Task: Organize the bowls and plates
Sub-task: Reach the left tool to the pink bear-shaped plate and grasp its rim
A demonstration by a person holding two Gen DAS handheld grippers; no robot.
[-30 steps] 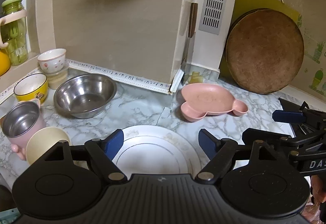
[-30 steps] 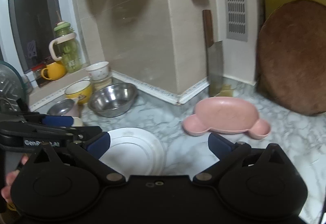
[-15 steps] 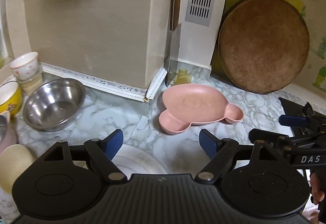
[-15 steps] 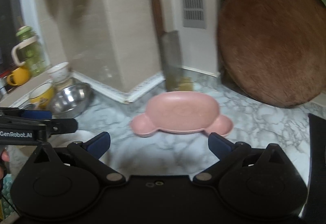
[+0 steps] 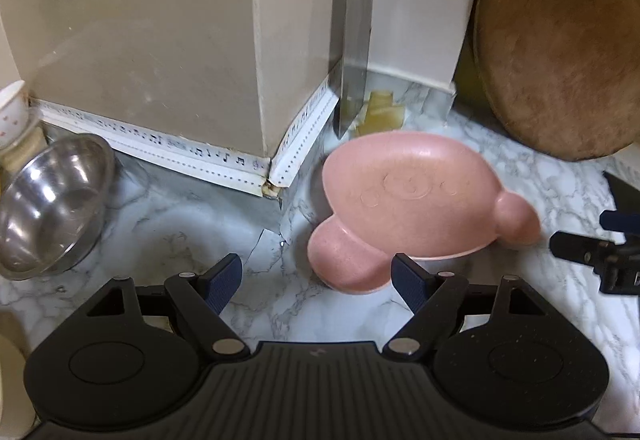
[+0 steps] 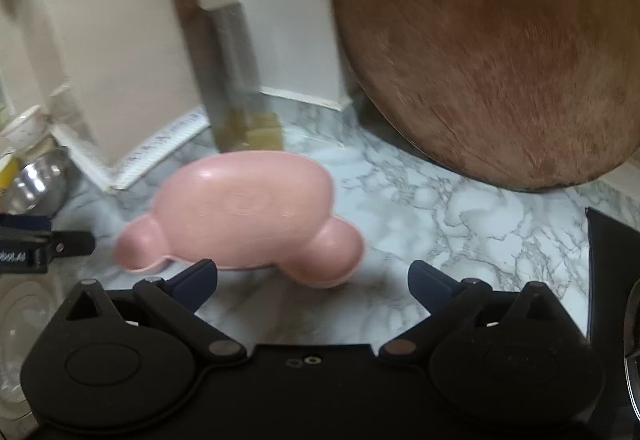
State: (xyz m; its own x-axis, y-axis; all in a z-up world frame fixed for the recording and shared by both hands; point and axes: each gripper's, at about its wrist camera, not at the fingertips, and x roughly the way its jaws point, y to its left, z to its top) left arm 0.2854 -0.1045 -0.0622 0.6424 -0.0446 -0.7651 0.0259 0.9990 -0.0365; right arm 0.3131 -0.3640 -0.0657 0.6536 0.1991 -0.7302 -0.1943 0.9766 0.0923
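The pink plate (image 5: 412, 200) lay flat on the marble worktop (image 5: 540, 180) just in front of the cleaver (image 5: 354, 52), while the left gripper (image 5: 316, 282) and right gripper (image 6: 312, 280) hovered near it, fingers apart and holding nothing.

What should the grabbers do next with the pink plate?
Probably ease the right hand-held gripper forward until its open jaws straddle the pink plate's near rim, then close. The plate lies flat on the marble counter, nothing holds it, and both grippers are empty.
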